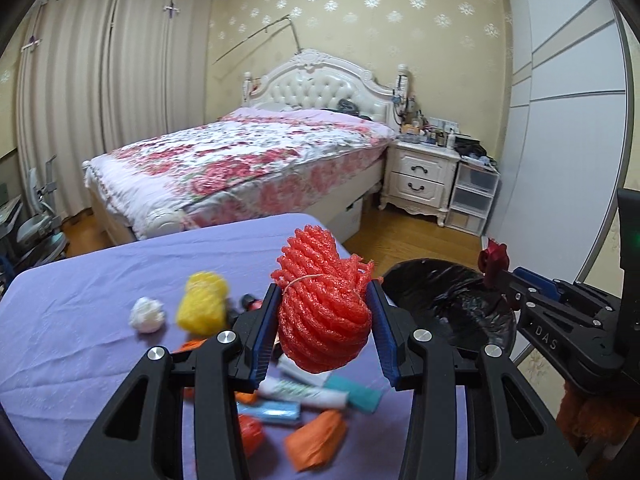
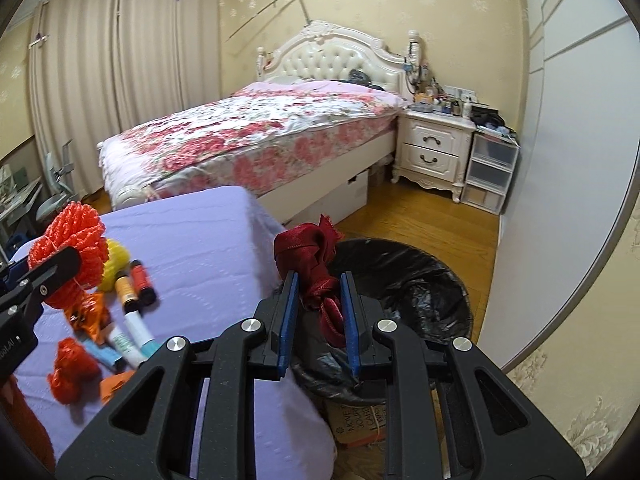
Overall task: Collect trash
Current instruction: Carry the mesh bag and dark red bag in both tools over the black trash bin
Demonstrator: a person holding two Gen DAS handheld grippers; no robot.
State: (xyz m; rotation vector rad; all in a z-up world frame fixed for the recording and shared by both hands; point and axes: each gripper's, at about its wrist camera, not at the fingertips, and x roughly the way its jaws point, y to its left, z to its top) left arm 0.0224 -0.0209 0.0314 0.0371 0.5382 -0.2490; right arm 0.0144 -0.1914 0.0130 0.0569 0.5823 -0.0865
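The table, draped in a lilac cloth, carries the remaining litter: tubes, orange wrappers, a yellow foam net and a white paper wad. Just beside its right edge, on the floor, stands the round bin lined with a black plastic bag, its mouth wide and unobstructed.

The left tongs pinch a ball of orange-red foam netting over the table's right part, short of the bin. Carry it fully past the rim before letting go, since the springy, light foam could bounce or drift out.

The right tongs are clamped on a knotted dark red ribbon at the bin's near rim. Move a little farther in, then spread them; the limp ribbon may snag on a pad.
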